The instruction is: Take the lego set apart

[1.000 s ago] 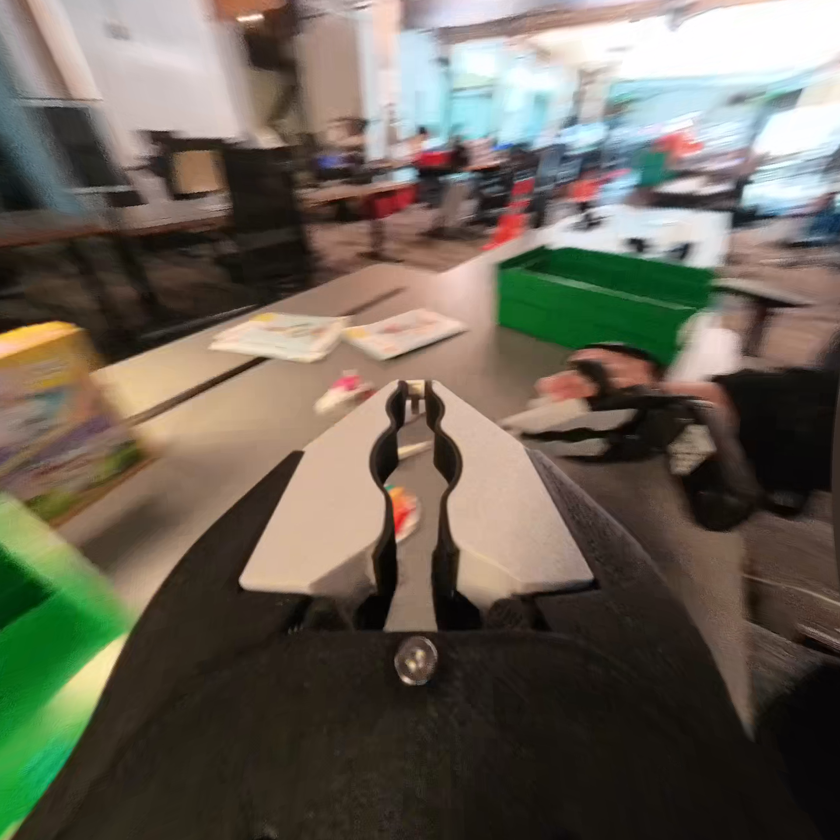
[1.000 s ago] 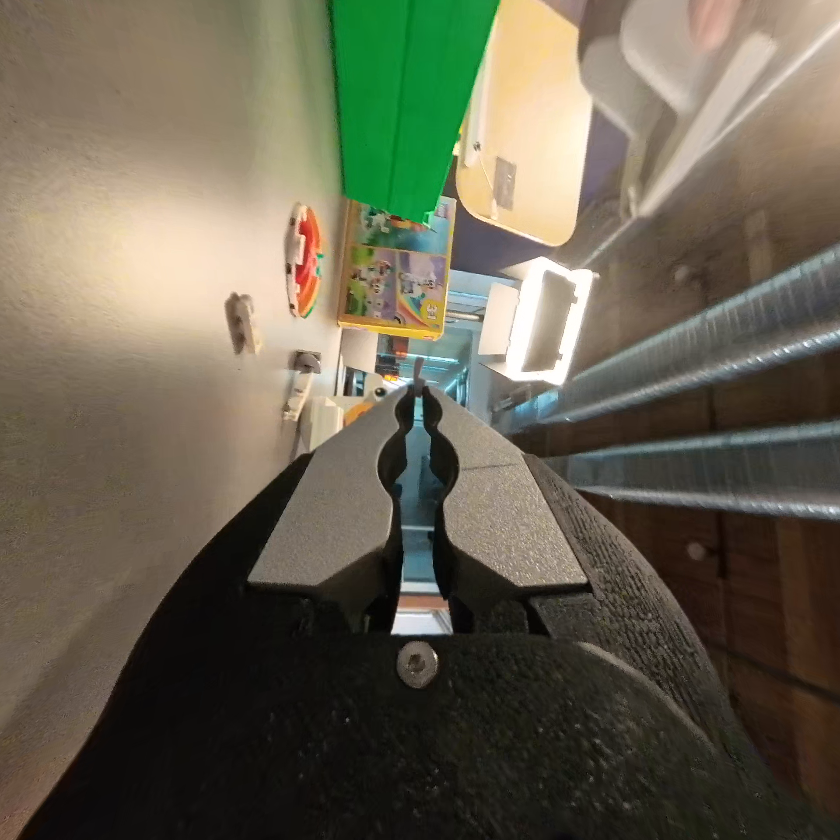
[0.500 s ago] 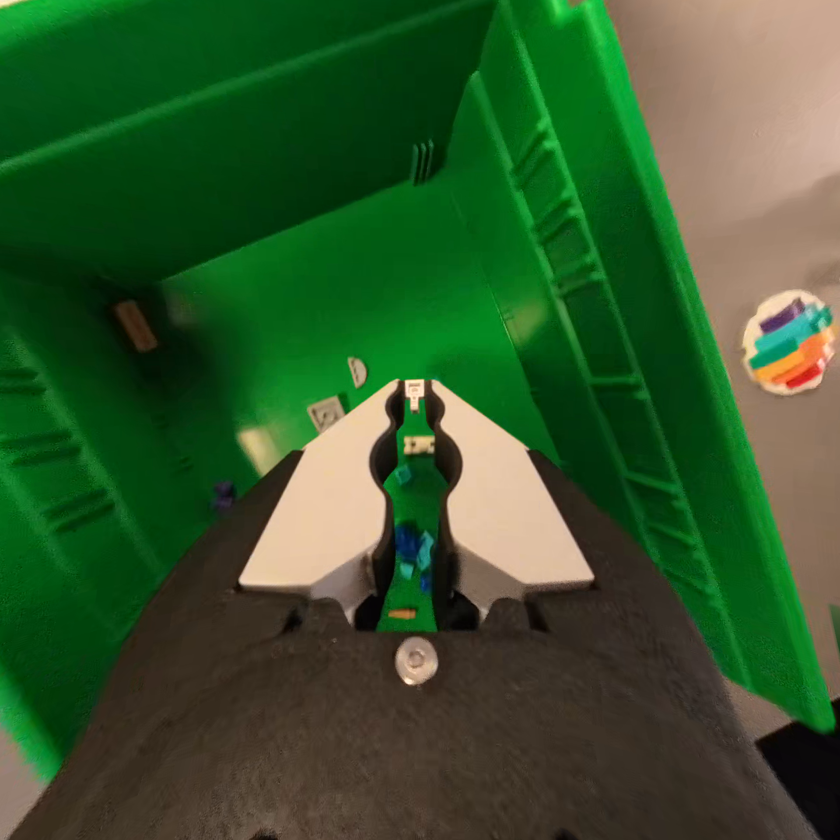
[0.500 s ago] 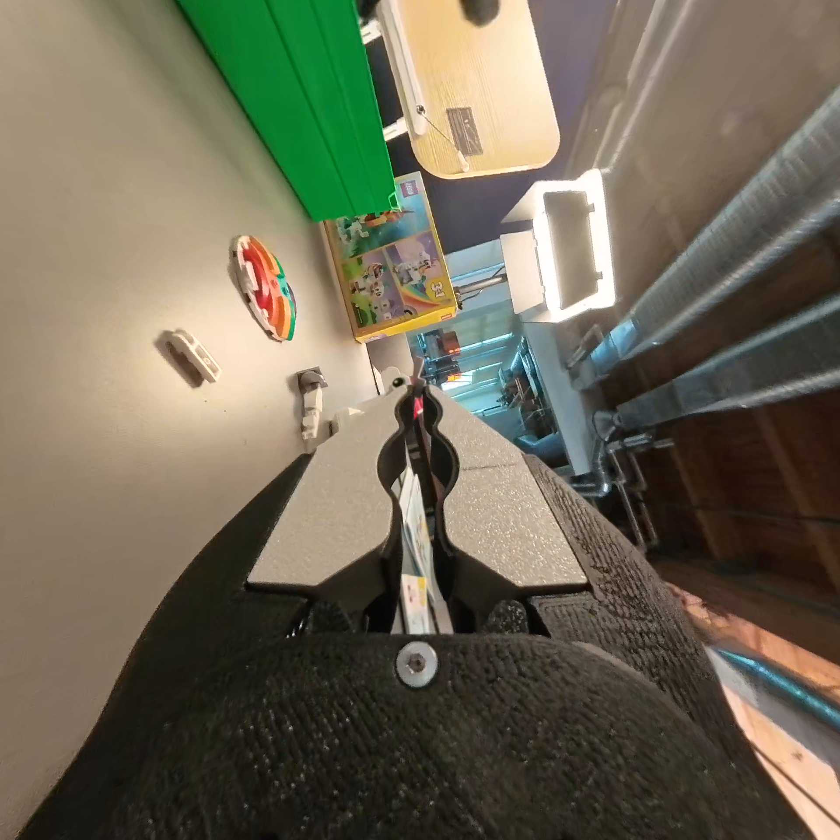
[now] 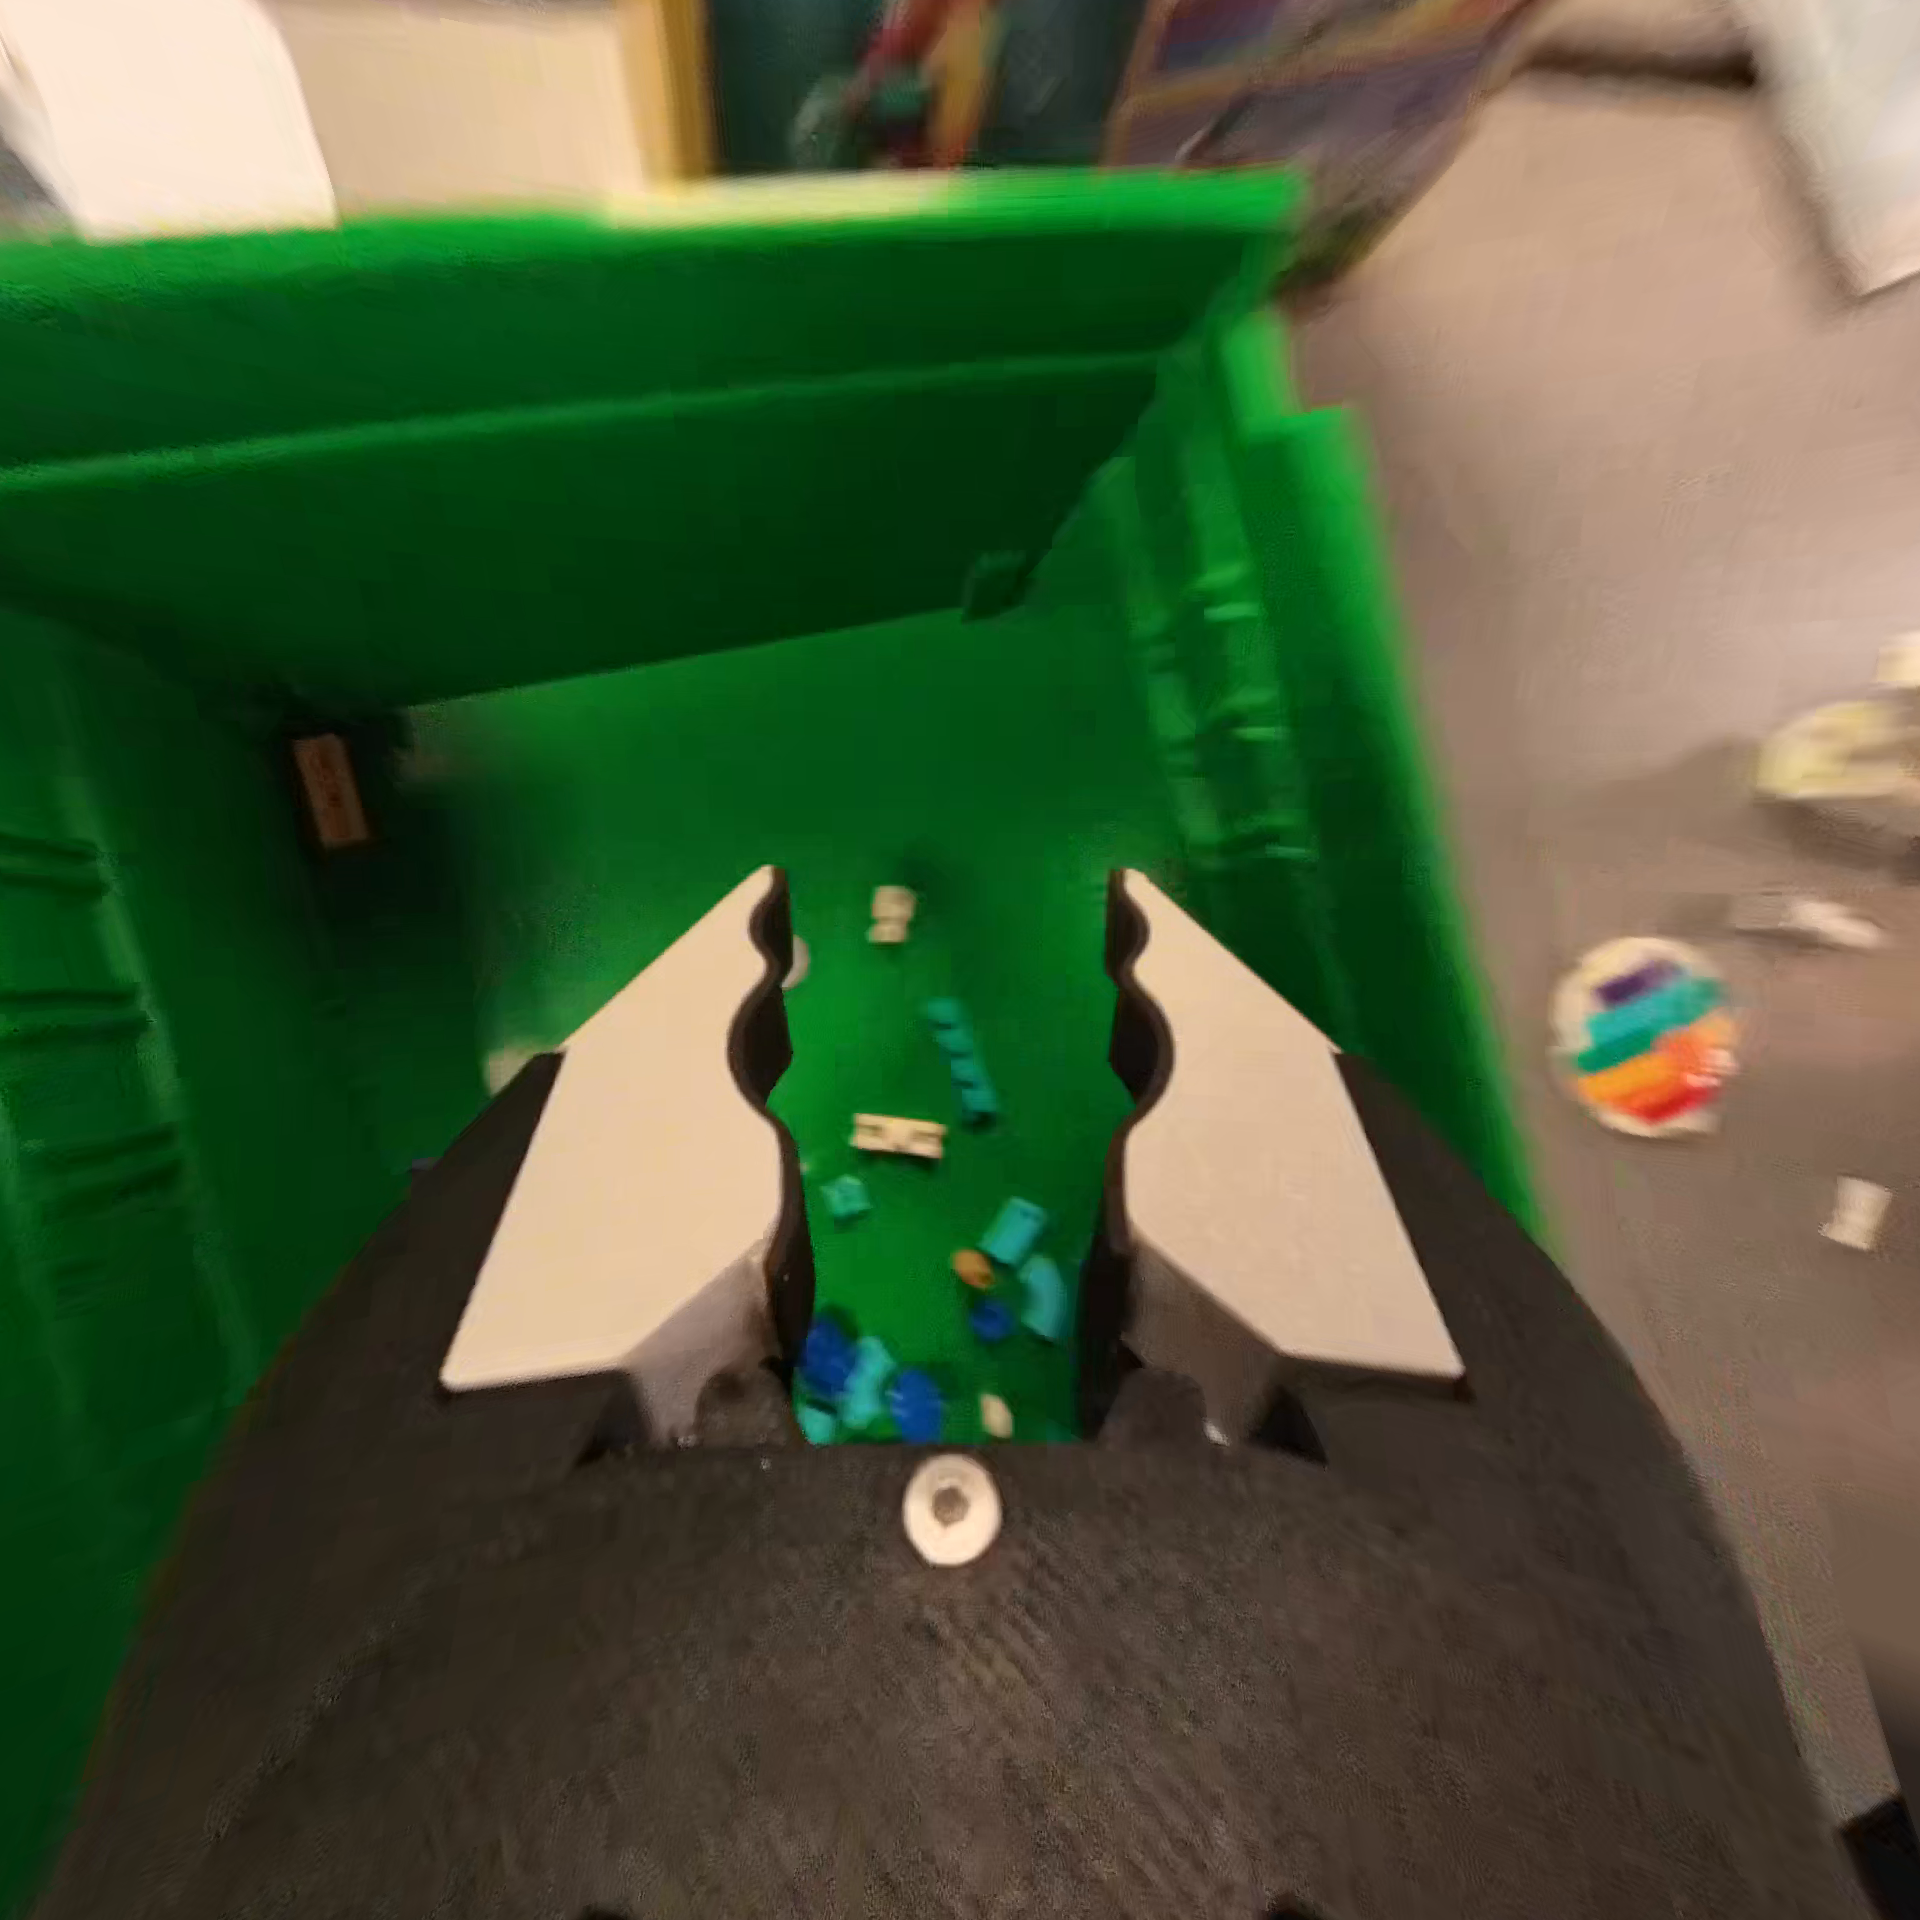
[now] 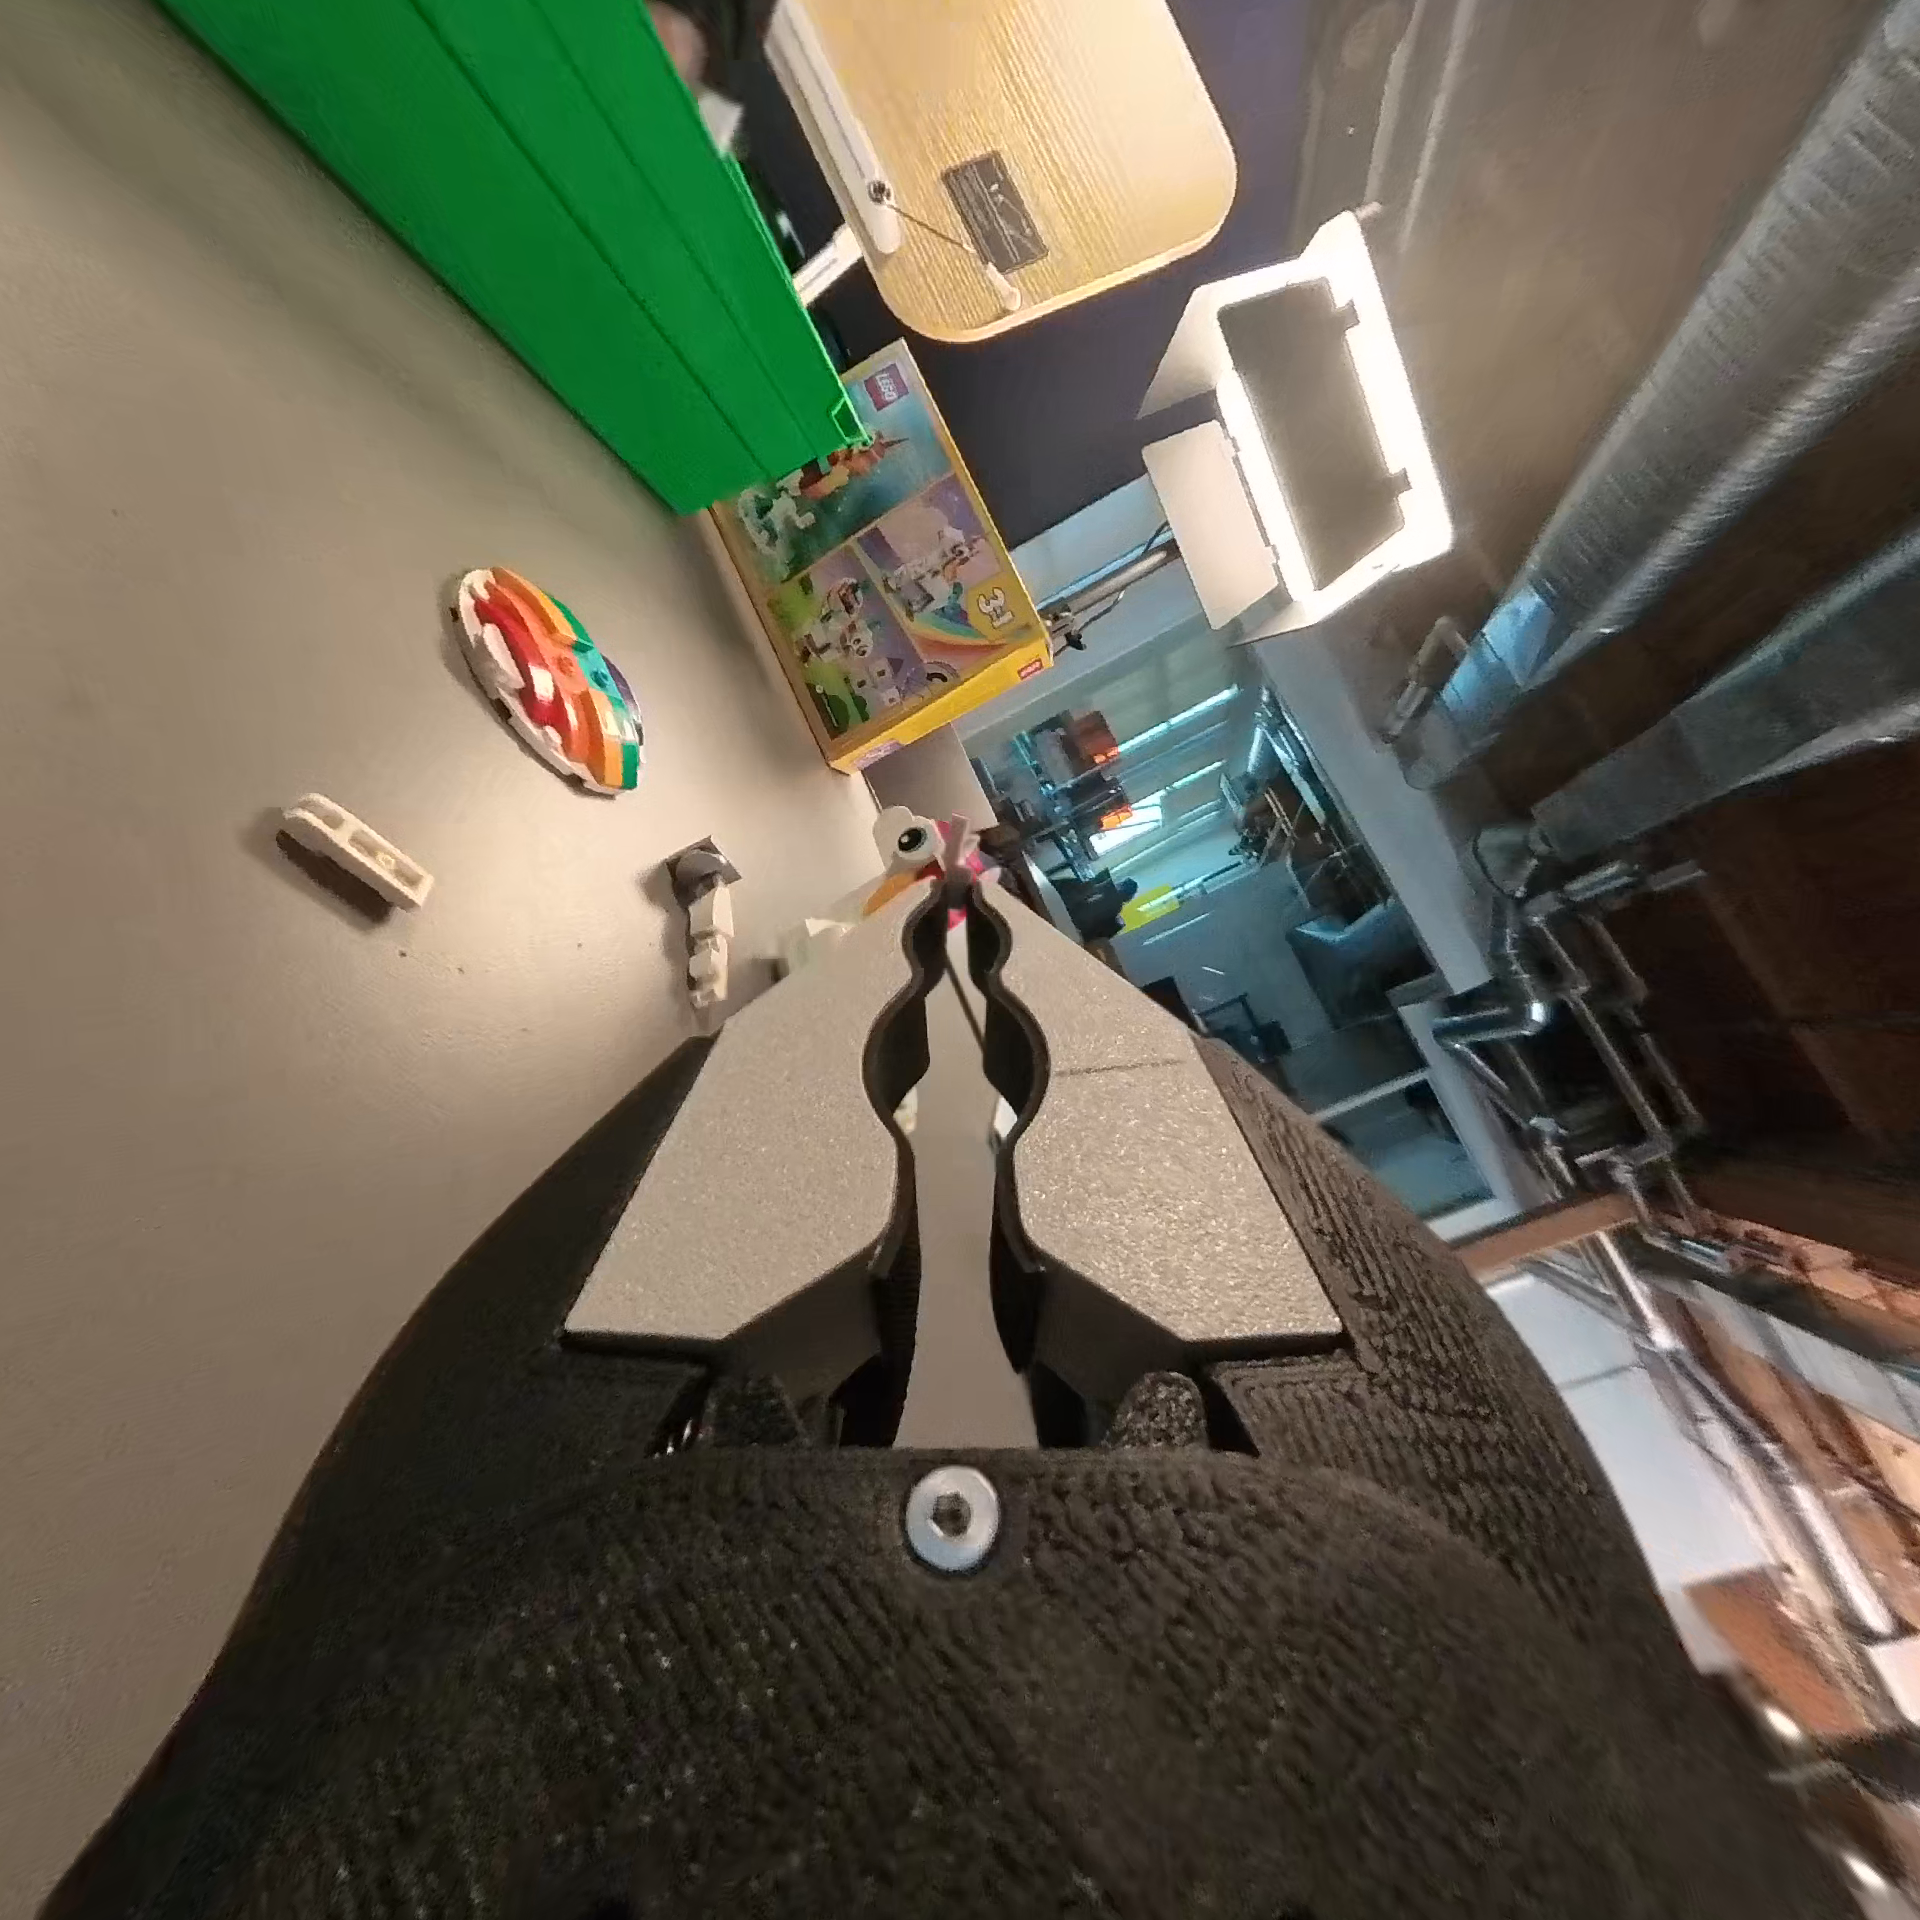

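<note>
The left tool [image 5: 945,914] is spread wide above the green bin [image 5: 665,488] and holds nothing. On the bin floor between its fingers lie loose bricks [image 5: 935,1278]: blue, teal, orange and white. On the grey worktop [image 5: 1621,582] right of the bin lies a rainbow disc [image 5: 1647,1049].

The right tool [image 6: 956,902] is closed at the tips on a thin pink piece [image 6: 961,854] of the white bird model [image 6: 902,844]. Left of it lie a white plate [image 6: 353,850] and a small grey-and-white part [image 6: 707,920]. Farther off stands the set's box [image 6: 894,566], beside the bin.
</note>
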A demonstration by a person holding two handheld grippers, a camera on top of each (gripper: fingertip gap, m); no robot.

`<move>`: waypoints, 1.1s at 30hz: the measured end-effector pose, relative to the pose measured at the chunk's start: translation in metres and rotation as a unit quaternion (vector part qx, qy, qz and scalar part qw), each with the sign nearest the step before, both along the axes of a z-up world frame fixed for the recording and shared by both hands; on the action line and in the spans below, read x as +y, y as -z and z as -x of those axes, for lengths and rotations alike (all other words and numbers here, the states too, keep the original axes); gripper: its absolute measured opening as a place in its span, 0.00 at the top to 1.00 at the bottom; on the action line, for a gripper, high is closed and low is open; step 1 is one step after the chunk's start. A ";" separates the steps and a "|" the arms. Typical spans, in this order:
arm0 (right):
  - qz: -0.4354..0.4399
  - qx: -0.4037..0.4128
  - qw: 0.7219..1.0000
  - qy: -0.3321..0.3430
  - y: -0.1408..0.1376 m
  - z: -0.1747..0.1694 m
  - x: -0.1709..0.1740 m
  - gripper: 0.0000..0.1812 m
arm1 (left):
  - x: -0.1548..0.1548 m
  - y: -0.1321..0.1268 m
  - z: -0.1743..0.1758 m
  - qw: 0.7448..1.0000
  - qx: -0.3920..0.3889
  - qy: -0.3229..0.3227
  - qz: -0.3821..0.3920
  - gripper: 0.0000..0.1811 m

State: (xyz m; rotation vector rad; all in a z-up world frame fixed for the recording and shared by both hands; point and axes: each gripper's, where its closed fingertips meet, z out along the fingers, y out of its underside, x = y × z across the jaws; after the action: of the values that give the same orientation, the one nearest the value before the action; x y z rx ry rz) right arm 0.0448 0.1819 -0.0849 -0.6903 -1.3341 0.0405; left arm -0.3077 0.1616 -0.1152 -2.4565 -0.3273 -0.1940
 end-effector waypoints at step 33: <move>0.009 0.075 0.994 -0.078 -0.021 -0.003 -0.022 0.85 | -0.078 -0.111 -0.161 0.931 0.173 0.113 -0.301 0.96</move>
State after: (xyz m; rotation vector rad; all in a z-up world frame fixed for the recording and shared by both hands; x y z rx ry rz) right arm 0.0482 0.1596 -0.0636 -0.5842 -1.2421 0.2260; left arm -0.1466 0.0833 -0.0037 -1.8599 0.1573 0.0452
